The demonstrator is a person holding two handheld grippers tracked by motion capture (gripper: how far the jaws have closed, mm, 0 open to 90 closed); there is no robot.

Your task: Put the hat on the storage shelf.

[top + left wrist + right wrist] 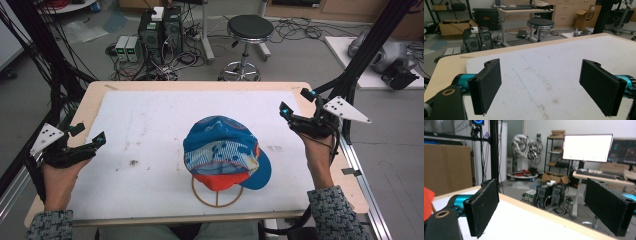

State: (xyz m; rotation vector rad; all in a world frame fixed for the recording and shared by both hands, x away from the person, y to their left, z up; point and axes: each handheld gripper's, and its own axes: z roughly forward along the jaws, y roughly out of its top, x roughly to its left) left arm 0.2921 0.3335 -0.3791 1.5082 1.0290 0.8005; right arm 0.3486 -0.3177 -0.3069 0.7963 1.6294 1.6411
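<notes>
A blue patterned cap [222,145] with an orange-red underside rests on a wooden ring stand [218,197] in the middle of the white mat [150,120]. My left gripper [90,134] is held low over the mat's left edge, well apart from the cap. Its jaws stand open, and in the left gripper view the left gripper [542,85] has only bare mat between its pads. My right gripper [295,101] hovers over the mat's right edge, open and empty. The right gripper view has the right gripper [544,207] facing past the table edge, with an orange bit of the cap [427,200] at the far left.
The wooden table [95,92] rims the mat on all sides. Black frame posts [372,45] rise at the right and left corners. Beyond the far edge stand a black stool [249,30] and computer towers [160,35] among cables on the floor.
</notes>
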